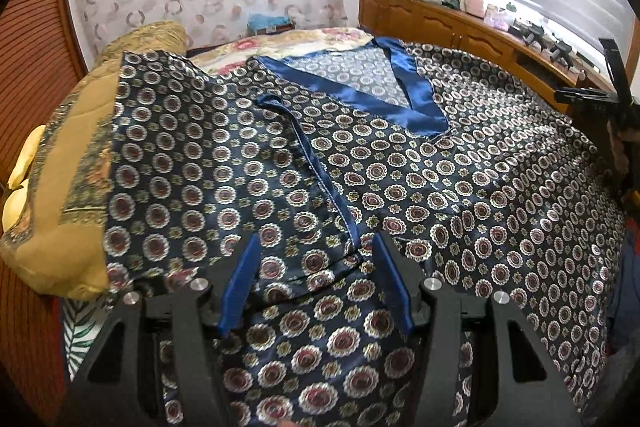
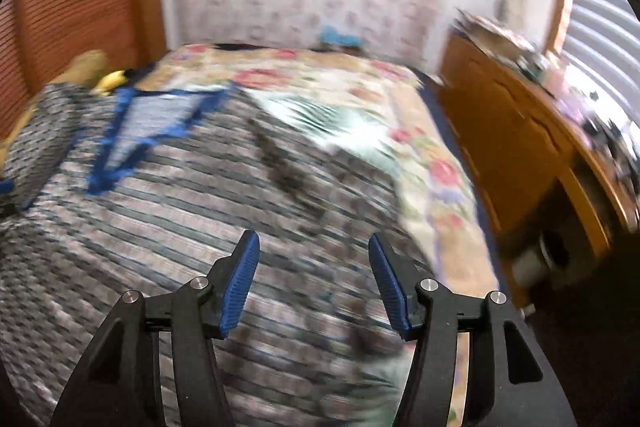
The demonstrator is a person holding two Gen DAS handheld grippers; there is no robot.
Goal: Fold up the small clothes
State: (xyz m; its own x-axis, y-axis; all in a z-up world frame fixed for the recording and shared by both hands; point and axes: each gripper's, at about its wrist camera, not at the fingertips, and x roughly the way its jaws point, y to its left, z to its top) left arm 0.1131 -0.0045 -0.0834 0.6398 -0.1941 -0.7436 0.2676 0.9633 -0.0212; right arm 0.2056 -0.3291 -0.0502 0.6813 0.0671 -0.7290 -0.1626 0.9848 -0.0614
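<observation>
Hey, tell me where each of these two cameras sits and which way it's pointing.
Left wrist: on the left hand-held gripper, low over the patterned shirt, facing the curtain; its open blue fingers show, and the right hand-held gripper at right.
Right wrist: on the right hand-held gripper, above the shirt's right part, motion-blurred; its open fingers show.
Shared: the shirt's blue V-neck, floral bedspread, wooden cabinet.
</observation>
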